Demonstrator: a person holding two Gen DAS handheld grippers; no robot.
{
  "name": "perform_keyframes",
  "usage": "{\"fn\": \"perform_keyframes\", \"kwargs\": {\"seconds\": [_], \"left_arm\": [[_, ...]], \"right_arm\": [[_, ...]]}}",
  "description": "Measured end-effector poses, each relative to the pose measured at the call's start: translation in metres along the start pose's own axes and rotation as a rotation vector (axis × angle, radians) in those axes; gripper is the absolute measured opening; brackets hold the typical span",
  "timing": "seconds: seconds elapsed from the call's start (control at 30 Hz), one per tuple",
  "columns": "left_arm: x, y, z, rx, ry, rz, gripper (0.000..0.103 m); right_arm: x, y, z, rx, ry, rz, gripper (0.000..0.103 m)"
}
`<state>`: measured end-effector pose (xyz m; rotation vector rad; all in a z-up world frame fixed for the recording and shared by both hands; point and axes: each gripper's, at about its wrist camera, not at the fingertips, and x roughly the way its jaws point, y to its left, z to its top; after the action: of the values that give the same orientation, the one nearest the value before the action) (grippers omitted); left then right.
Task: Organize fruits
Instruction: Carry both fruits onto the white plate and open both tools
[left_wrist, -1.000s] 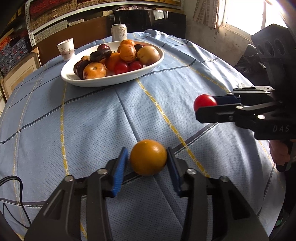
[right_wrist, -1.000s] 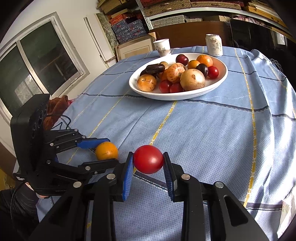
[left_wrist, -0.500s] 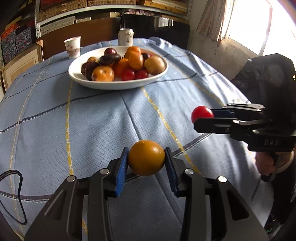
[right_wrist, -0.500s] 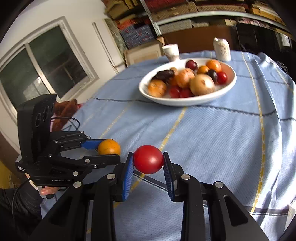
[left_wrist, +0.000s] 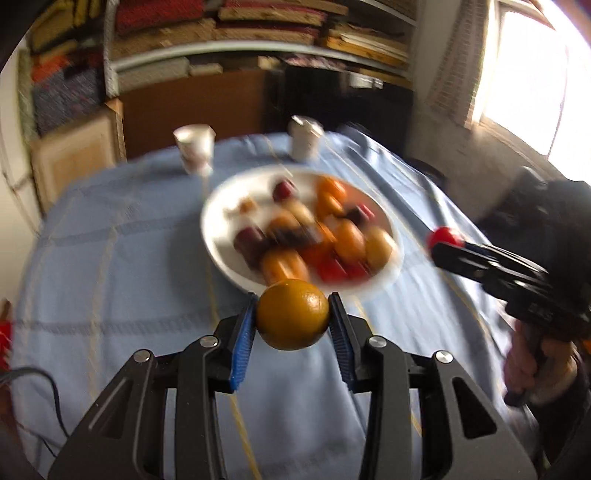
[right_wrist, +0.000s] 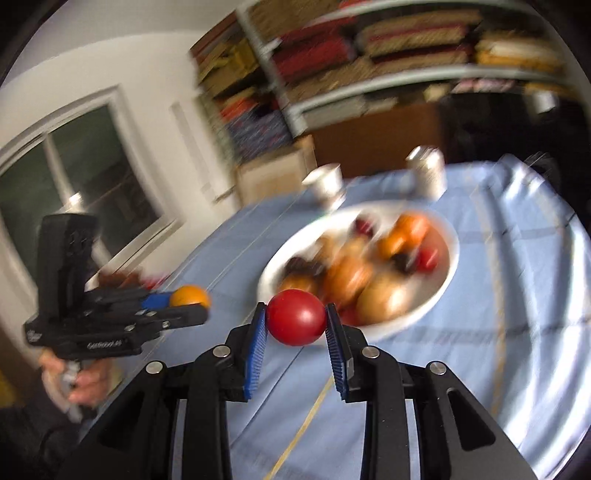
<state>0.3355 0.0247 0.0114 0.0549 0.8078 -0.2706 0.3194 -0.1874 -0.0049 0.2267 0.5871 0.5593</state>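
Background was a storeroom: shelves (right_wrist: 388, 48) stacked with folded textiles across the top of both frames, and a table under a light blue tablecloth (left_wrist: 110, 277) with thin yellow lines. Both views were motion-blurred.

Left gripper (left_wrist: 292, 325) was clamped on an orange (left_wrist: 292, 314), centre-low in the left wrist frame, blue pads (left_wrist: 242, 343) pressed on both sides, fruit held off the cloth. In the right wrist frame the same orange (right_wrist: 189, 295) showed at mid-left.

Right gripper (right_wrist: 296, 325) was clenched on a red tomato (right_wrist: 296, 316), centre frame; in the left wrist view the tomato (left_wrist: 443, 236) sat at mid-right.

White bowl (left_wrist: 218, 243) of mixed fruit was just beyond both held fruits, centre frame; contents too blurred to sort.

Behind the bowl: paper cup (left_wrist: 194, 151) upper left of it, drink can (left_wrist: 303, 138) upper right, apart from each other.
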Motion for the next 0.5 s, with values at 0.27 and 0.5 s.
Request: {"fn": "perform_keyframes", "kwargs": {"seconds": [0.27,0.5], "left_arm": [[0.073,0.018,0.065,-0.079,0.002,0.014,0.038],[0.117,0.023,0.078,-0.092,0.022,0.031,0.038]], "right_arm": [[0.063,-0.036,0.034,0.047,0.015,-0.096,0.033],[0.099,-0.041,0.036,0.006,0.054,-0.096,0.032]]}}
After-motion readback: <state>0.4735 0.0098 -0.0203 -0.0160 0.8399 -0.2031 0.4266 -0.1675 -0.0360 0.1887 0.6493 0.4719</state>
